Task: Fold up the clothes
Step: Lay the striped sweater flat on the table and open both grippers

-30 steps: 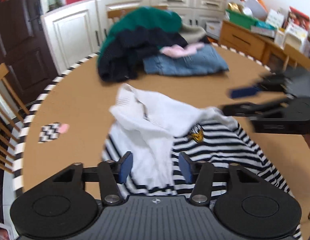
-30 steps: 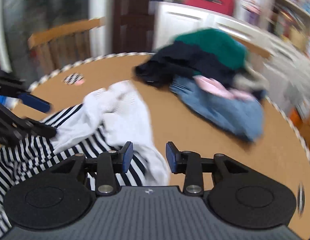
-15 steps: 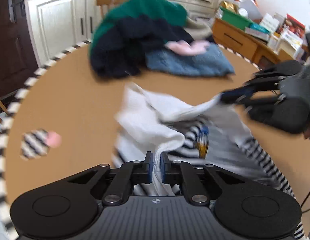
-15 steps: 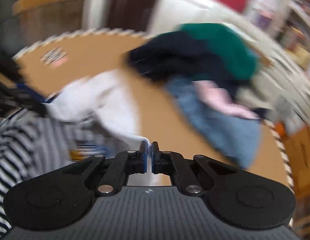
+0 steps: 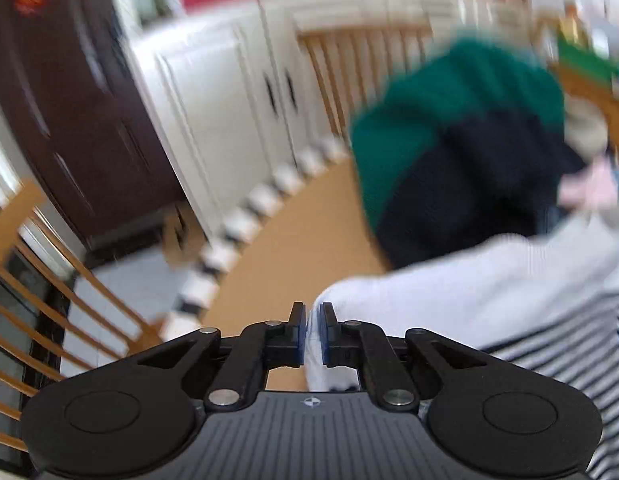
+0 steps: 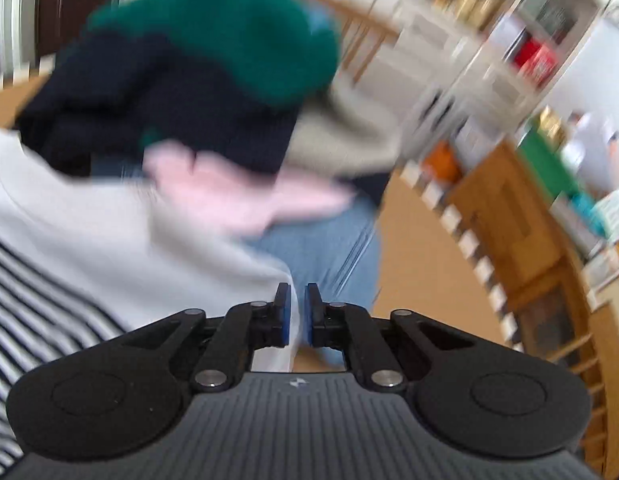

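Observation:
A striped shirt with a white upper part (image 5: 489, 284) stretches between my two grippers above the round table (image 5: 293, 240). My left gripper (image 5: 309, 330) is shut on the white cloth at the shirt's left end. My right gripper (image 6: 296, 312) is shut on the white cloth (image 6: 109, 248) at the shirt's right end. Black and white stripes (image 6: 37, 300) hang below the white part. Both views are blurred by motion.
A pile of clothes sits at the far side of the table: green and dark garment (image 5: 461, 136), pink piece (image 6: 237, 196), jeans (image 6: 329, 252). Wooden chairs (image 5: 37, 288) stand around the table. White cabinets (image 5: 229, 92) and a cluttered wooden sideboard (image 6: 509, 208) are behind.
Both grippers closed on the white edge of the shirt and lifted it. They have moved apart, stretching the cloth between them. Each camera has swung outward.

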Available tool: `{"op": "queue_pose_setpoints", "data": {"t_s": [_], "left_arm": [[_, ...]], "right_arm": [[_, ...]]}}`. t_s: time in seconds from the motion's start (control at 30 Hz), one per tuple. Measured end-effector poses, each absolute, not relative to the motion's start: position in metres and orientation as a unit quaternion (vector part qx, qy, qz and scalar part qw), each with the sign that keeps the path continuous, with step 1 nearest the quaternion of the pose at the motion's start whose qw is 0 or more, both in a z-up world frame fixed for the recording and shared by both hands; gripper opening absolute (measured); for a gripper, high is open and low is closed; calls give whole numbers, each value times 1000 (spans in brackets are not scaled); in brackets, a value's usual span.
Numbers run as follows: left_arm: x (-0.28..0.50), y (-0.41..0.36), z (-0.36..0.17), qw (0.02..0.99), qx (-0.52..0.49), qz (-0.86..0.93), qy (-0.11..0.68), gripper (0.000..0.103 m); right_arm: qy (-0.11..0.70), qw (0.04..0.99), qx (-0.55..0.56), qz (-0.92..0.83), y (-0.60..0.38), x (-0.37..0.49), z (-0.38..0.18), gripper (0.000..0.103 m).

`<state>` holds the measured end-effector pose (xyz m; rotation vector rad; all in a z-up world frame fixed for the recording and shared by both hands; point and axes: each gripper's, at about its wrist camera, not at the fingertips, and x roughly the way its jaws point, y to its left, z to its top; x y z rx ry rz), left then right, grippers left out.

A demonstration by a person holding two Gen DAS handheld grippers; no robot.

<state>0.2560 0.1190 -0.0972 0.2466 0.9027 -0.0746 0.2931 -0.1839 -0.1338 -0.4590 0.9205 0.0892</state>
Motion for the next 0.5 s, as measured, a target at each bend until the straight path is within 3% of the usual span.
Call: {"op": "queue_pose_setpoints", "data": {"t_s": [0.07, 0.13, 0.17, 0.5], "left_arm": [[254, 118, -105, 884, 147, -34, 443, 19], [243, 127, -101, 892, 142, -18, 429, 37], [237, 135, -96, 896, 129, -9, 425, 40], [100, 177, -57, 890, -68, -40, 449, 45]], "right_arm": [[447, 865, -223, 40, -189, 287, -141, 28], [437, 873, -214, 37, -200, 272, -138, 34], [432, 878, -204, 39, -207, 264, -135, 34], [468, 871, -44, 144, -276, 136, -105, 44]]}}
